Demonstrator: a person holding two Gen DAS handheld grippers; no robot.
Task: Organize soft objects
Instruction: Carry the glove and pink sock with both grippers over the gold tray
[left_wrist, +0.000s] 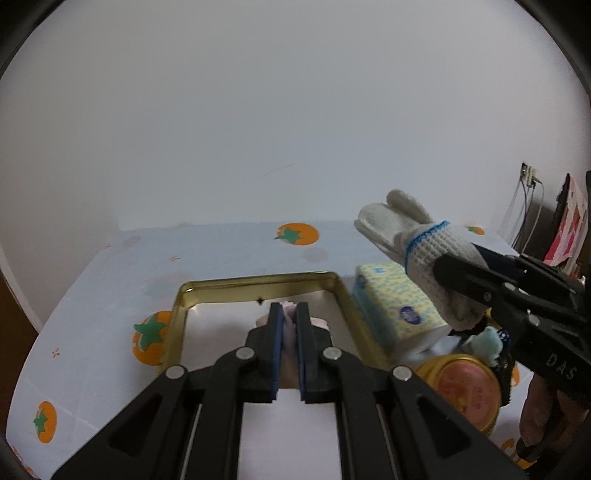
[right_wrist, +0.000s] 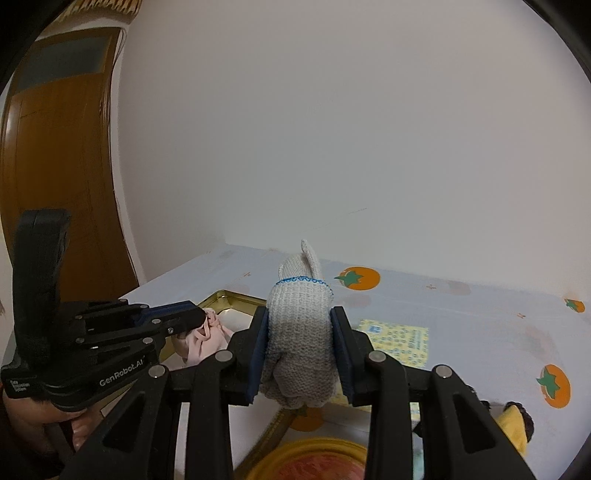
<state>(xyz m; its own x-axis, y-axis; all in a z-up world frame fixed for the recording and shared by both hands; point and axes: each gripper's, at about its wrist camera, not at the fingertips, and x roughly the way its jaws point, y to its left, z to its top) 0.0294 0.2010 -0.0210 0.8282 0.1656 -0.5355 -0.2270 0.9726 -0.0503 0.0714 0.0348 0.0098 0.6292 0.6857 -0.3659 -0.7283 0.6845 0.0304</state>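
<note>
**Glove up, pink cloth over the tin**

Glove (right_wrist: 301, 332) sits clamped in the right gripper (right_wrist: 300, 354), held above the table. Left of it, the left gripper (left_wrist: 288, 347) pinches a pink cloth (right_wrist: 207, 339) over the gold tin (left_wrist: 177, 314). Beyond the right gripper lies a tissue pack (right_wrist: 397, 341), not yet picked up. My read: midway — nothing visibly lies loose inside the tin, both held pieces unplaced.
</note>
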